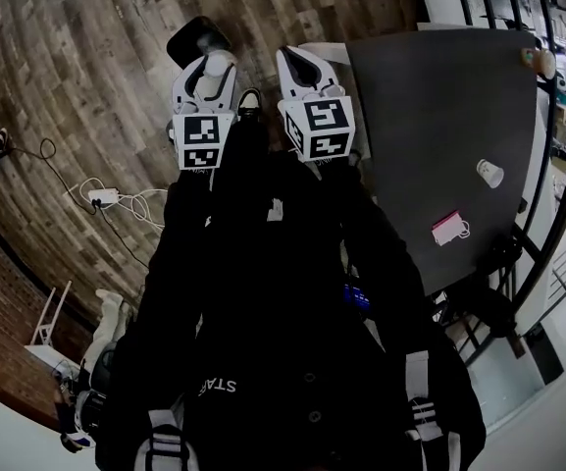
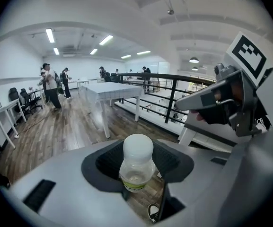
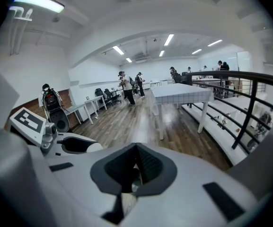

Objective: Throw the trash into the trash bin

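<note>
A small clear plastic bottle with a white cap and a yellow-green label sits upright between the dark pads of my left gripper, which is shut on it. In the head view the left gripper and right gripper are held side by side in front of the person, over the wooden floor. My right gripper has its pads closed together; a pale patch shows in the slit below them and I cannot tell what it is. A black object stands on the floor just beyond the left gripper.
A dark table at the right carries a white paper cup and a pink item. A power strip with cables lies on the floor at the left. Railing, white tables and several people stand farther off.
</note>
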Available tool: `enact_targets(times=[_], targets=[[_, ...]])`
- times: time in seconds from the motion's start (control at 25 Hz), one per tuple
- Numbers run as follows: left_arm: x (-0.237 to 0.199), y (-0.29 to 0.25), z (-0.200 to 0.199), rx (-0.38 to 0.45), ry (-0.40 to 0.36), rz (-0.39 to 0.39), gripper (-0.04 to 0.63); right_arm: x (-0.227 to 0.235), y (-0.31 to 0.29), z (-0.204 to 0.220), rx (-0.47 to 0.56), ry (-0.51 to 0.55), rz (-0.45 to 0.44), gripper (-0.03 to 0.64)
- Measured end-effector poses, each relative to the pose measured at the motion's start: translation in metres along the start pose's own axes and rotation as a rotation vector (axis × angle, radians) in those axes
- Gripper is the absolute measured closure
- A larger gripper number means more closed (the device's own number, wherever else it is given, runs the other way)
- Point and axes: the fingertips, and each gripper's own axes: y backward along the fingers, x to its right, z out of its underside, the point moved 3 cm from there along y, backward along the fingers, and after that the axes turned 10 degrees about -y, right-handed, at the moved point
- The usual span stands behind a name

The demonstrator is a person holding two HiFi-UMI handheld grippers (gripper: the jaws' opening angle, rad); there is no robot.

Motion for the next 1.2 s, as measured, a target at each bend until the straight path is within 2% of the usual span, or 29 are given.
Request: enact_targets(times=[0.2,0.8,1.2], targets=[[-0.009,-0.034,0.057,-0.053,0.03,-0.019,0.403,0.014,-0.046,0.033,-0.049,-0.001,-0.021,0.603],[-0.04,-0.154,0.212,-0.119,0.115,-0.055,0.403,0.034,-0.203,0.165,-0.204,0.022,-0.064,0.603],[-0.047,-0.202,0.292,-0.15,0.146,-0.091,0.403,0.048,-0.256,0.225,-0.261,0.033,-0.098,0.603]])
